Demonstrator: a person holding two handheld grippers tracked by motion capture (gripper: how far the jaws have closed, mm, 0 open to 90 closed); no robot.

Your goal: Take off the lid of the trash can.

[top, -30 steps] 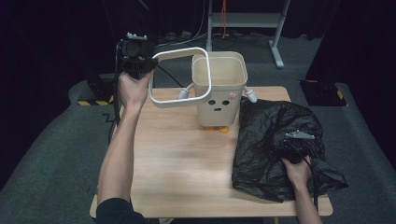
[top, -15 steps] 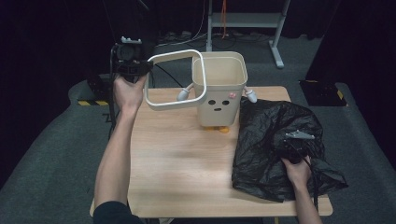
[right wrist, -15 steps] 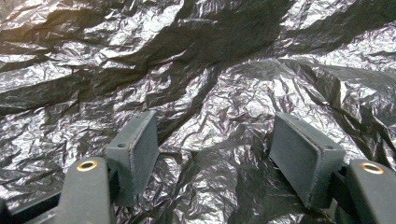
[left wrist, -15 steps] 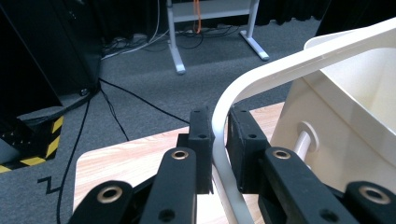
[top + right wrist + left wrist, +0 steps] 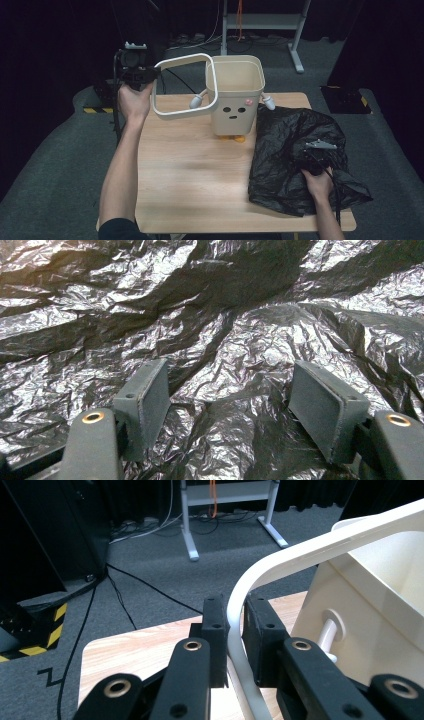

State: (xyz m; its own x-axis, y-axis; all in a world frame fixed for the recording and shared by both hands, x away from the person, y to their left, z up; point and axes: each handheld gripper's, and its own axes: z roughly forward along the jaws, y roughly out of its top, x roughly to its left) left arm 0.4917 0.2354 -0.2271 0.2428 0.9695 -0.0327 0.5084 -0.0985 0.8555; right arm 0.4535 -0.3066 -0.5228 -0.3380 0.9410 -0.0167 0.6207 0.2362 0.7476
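**Two grippers, one ring lifted clear of the bin**

Nearest the person, the right gripper (image 5: 316,156) rests on the crumpled black bag (image 5: 295,150), which lies just right of the bin (image 5: 235,95); its jaws stand wide apart over the plastic, pinching nothing. Farther off, left of the bin, the left gripper (image 5: 142,75) is clamped on the white ring (image 5: 237,630), jaws nearly closed on its thin edge; the ring hangs tilted, its far side near the bin's rim. By my reading, the bag goes in first.
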